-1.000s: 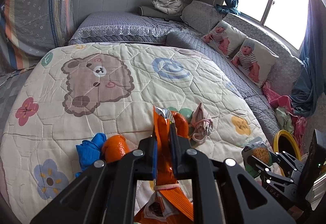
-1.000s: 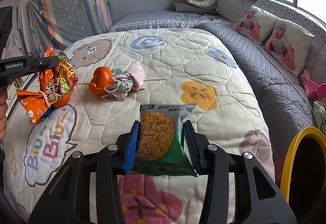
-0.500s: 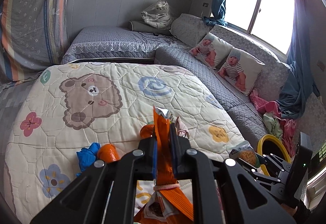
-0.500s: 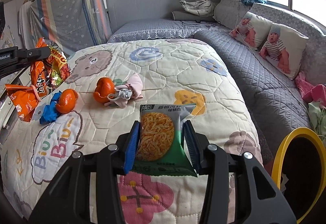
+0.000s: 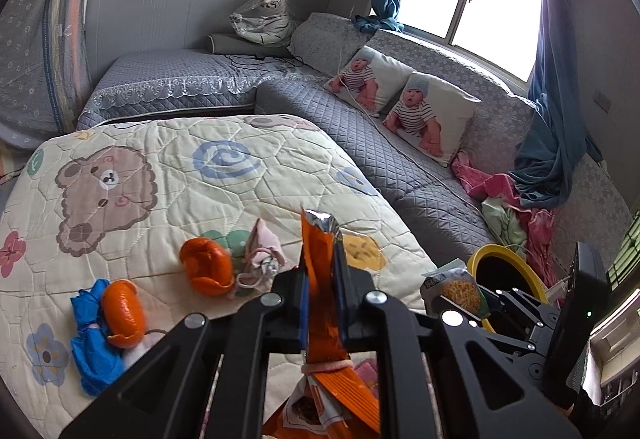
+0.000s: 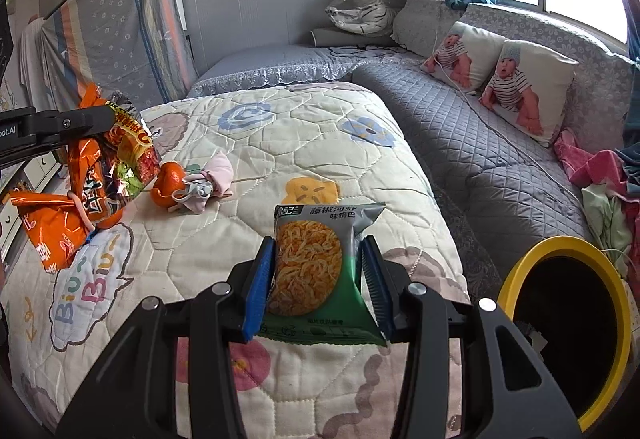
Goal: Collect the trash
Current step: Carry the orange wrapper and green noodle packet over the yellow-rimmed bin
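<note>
While over the quilt (image 6: 320, 127): left gripper (image 5: 321, 291) clamping orange wrapper (image 5: 320, 303), right gripper (image 6: 316, 279) clamping green snack packet (image 6: 316, 271), beside yellow bin (image 6: 560, 323).

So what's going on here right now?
A person is clearing trash off the quilt with two sets of tongs. The left tongs are shut on an orange snack bag; the right tongs grip a green noodle packet, next to the yellow bin. Orange peels and a blue wrapper remain.

yellow bin (image 6: 516, 271) cut off at right edge, orange wrapper's (image 5: 320, 279) lower end cropped below
</note>
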A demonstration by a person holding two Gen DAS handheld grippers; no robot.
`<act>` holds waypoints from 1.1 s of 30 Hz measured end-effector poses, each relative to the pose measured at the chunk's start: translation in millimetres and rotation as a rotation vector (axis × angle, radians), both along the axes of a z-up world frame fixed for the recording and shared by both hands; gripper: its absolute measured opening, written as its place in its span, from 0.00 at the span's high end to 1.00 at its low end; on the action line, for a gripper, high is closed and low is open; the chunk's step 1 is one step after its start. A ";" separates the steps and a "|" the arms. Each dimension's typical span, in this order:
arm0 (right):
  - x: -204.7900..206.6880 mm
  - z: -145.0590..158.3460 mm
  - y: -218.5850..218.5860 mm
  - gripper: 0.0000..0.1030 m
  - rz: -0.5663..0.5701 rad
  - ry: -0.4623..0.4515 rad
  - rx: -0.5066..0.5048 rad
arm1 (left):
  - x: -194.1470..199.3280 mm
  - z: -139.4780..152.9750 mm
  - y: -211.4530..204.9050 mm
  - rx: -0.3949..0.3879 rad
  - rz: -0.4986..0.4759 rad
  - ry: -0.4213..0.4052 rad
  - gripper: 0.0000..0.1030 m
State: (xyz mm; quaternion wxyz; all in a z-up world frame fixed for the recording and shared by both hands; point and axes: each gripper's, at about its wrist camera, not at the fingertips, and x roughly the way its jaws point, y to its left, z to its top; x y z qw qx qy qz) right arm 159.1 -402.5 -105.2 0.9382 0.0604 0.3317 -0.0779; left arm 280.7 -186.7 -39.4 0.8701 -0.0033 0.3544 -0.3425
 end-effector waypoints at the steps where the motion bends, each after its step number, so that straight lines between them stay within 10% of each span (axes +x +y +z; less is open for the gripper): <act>1: -1.4 -0.5 -3.5 0.60 -0.006 0.001 0.000 | -1.7 -1.5 -7.1 0.002 -0.013 0.003 0.91; 33: -83.3 -20.0 -154.8 0.60 -0.348 -0.002 -0.009 | -52.9 -6.8 -193.4 0.043 -0.316 -0.046 0.91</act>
